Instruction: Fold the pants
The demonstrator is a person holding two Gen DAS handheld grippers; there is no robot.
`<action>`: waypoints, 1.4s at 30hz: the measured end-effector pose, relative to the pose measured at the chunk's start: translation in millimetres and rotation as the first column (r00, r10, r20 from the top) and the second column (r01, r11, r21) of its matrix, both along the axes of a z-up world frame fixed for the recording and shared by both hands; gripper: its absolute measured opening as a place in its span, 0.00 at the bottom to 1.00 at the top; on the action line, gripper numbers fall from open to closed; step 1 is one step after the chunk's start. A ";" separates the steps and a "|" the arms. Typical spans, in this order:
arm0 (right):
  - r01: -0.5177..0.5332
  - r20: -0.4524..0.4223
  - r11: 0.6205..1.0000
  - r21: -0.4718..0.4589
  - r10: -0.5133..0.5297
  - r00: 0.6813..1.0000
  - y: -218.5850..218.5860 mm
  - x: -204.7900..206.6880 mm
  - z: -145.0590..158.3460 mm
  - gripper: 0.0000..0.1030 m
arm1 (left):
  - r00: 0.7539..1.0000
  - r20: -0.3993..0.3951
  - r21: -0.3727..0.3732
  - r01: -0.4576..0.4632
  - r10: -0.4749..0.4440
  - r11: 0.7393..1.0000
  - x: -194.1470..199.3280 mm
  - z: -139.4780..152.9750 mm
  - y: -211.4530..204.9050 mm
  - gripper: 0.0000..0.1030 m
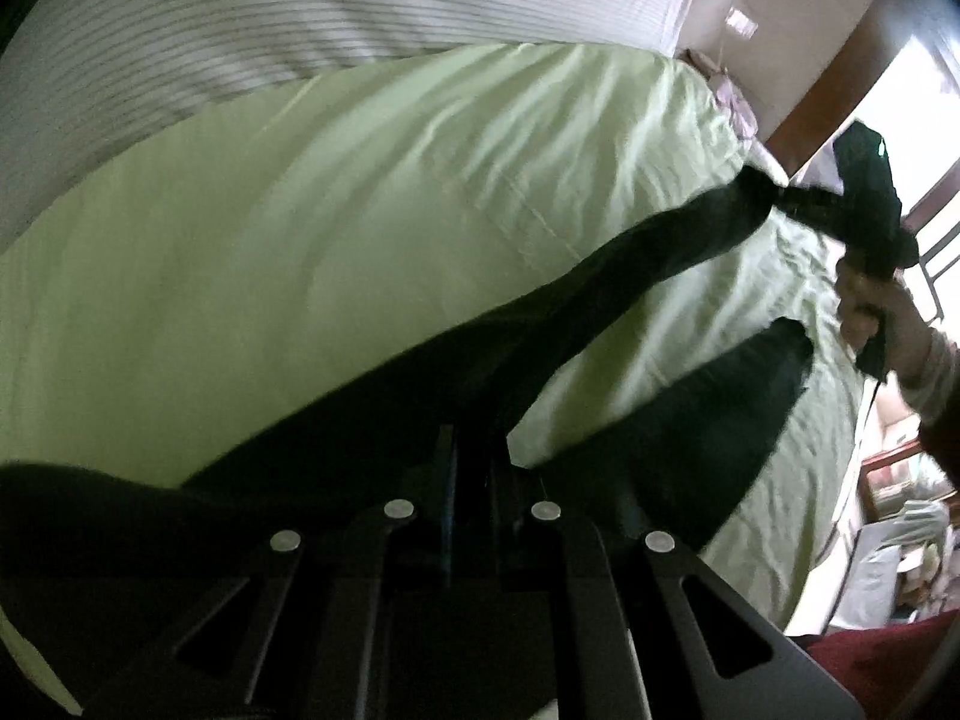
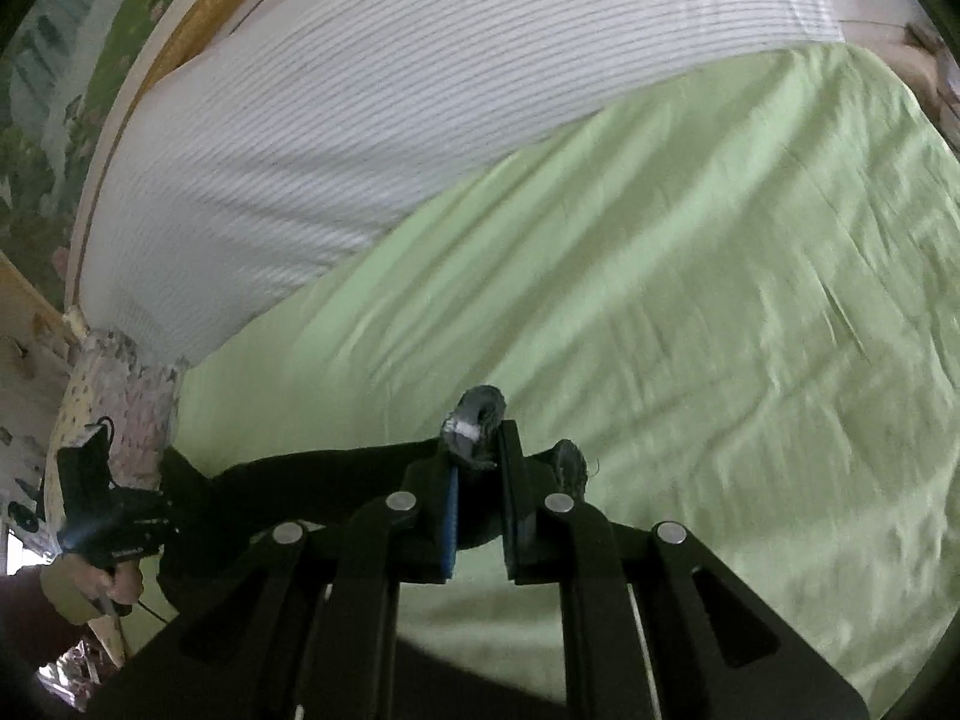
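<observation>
Bedroom setup: light green bedsheet (image 2: 690,312) covers the mattress, with a white striped cover (image 2: 372,138) beyond it toward the headboard side.

Near, left wrist view: left gripper (image 1: 474,468) has its fingers nearly together with dark fabric of the black pants (image 1: 420,384) pinched between them. Cloth bunches right at the fingertips and spills to the lower left. This looks like the waist end, but it is too dark to confirm.

From there one pant leg runs taut up and to the right across the sheet, lifted off it, to the right gripper (image 1: 798,201), which has the far end clamped. Right hand (image 1: 870,306) wraps that gripper's handle. Second leg (image 1: 720,414) lies loose on the sheet below the taut one, apart from it, with its hem near the bed edge.

Right wrist view: right gripper (image 2: 480,456) is narrowed onto a bunched hem. A grey-white lining sticks up past the fingertips, with blue pads (image 2: 450,516) against the fabric. Black cloth stretches left from the jaws toward the left gripper (image 2: 114,516), held by the left hand (image 2: 90,588) at the bed's edge.

Far: floral pillow (image 2: 120,396) behind the left gripper, gold-trimmed headboard (image 2: 240,6), floral wall beyond.
</observation>
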State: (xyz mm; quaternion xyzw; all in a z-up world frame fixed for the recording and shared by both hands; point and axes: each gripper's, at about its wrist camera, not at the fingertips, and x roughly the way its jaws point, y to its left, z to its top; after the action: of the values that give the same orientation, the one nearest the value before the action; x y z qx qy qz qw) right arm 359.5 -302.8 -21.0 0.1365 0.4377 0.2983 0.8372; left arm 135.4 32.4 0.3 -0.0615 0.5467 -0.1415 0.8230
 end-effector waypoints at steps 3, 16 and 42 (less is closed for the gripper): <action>-0.006 -0.001 1.000 0.004 0.006 1.000 -10.8 -18.3 -2.3 0.12 | 1.000 0.001 -0.027 -0.010 0.010 1.000 -17.6 4.1 -2.9 0.06; -0.051 0.033 0.996 -0.068 0.053 0.998 -42.5 -85.1 -9.3 0.12 | 1.000 -0.022 -0.088 -0.005 0.003 0.996 -82.4 4.7 -26.7 0.06; -0.005 0.051 0.922 -0.388 0.026 0.998 -54.9 -119.3 -42.1 0.32 | 0.984 -0.176 -0.090 -0.044 0.027 0.995 -114.5 -54.7 -60.9 0.16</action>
State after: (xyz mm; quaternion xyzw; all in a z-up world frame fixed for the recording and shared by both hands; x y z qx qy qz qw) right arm 240.3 -357.7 -63.1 -0.0435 0.4658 0.2162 0.8569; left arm 20.8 -28.5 -54.5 -0.1220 0.6082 -0.1464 0.7706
